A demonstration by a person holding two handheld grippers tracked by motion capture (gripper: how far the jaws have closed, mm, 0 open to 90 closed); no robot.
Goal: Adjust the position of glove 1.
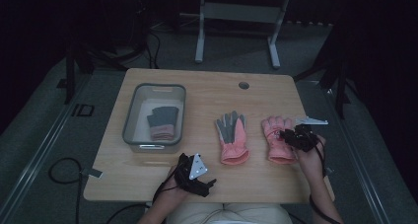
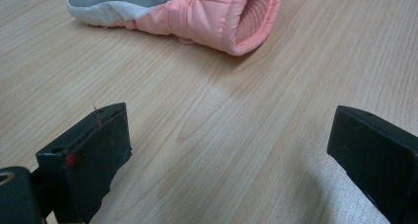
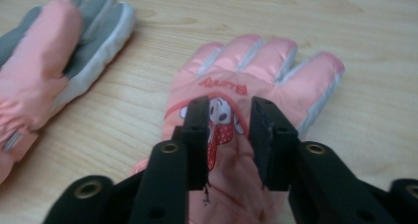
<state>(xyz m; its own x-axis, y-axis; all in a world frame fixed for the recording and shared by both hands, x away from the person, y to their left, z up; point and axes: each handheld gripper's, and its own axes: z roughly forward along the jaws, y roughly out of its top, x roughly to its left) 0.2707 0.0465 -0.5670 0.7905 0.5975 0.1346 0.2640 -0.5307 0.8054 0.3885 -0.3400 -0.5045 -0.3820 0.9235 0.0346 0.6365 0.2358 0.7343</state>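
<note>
Grey bin [image 1: 132,116] holds folded glove pair [image 1: 162,122]; both grippers' fingers open, w/ nothing gripped.

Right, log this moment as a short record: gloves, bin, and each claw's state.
work in hand: right claw poised over the right pink glove, back side up, cartoon print showing
right claw state: jaws apart, glove below the gap, not pinched
left claw: open wide, low over bare table
middle glove: palm up, grey palm, cuff toward the person
bin: grey, holds a dark glove with pink cuff
</note>
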